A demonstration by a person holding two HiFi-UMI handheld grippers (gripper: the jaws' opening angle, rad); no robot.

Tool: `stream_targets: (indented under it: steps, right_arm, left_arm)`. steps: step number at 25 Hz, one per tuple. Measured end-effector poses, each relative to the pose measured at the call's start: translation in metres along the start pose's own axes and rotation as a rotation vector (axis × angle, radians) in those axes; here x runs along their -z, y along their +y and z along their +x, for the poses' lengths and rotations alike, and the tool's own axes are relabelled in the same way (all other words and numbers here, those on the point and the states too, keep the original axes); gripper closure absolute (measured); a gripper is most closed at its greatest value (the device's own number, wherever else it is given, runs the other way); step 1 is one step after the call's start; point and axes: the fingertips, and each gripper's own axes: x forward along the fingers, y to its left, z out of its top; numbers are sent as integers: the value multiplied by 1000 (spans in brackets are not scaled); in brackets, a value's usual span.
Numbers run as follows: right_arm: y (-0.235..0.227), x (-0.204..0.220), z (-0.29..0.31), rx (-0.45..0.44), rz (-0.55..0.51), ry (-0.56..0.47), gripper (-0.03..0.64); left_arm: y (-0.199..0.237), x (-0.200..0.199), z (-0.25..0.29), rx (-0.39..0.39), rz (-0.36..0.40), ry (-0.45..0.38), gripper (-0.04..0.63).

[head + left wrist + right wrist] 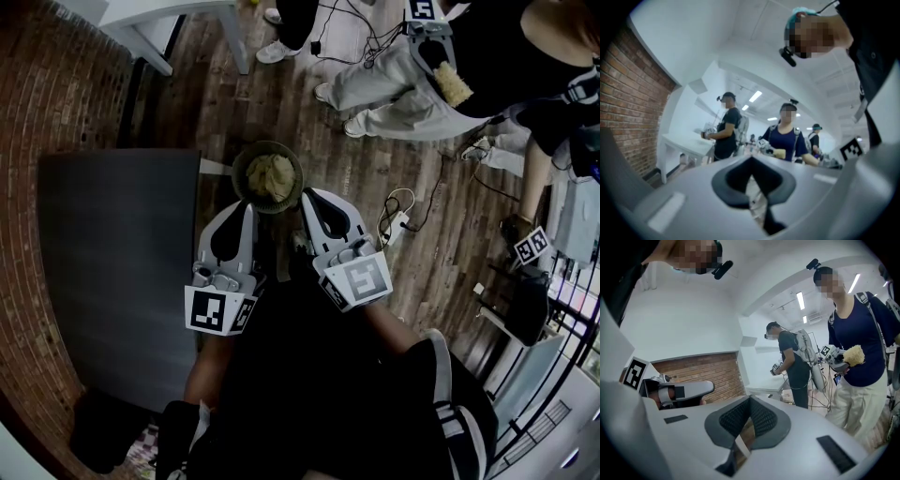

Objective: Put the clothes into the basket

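Observation:
In the head view a round dark-rimmed basket [240, 165] stands on the wooden floor just beyond both grippers, with a crumpled yellowish cloth [270, 175] inside it. My left gripper [246, 208] and right gripper [312, 195] sit side by side, their tips at the basket's near rim. Both are shut with nothing between the jaws. In the left gripper view the left gripper [751, 160] points level into the room. The right gripper [750, 399] does the same in the right gripper view, with the left gripper [679, 391] beside it.
A dark grey tabletop [112, 272] lies to the left by a brick-patterned surface. Cables and a power strip [398, 225] lie on the floor to the right. A person [855, 329] stands close ahead holding a gripper with a yellow cloth [855, 355]. A white table [159, 19] is further off.

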Motion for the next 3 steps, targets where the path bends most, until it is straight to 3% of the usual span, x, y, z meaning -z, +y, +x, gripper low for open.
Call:
stream_targets:
  steps: [3]
  right_arm:
    - [-2, 5, -3, -1, -1, -16, 612]
  left_arm:
    - [-2, 1, -1, 1, 1, -1, 591]
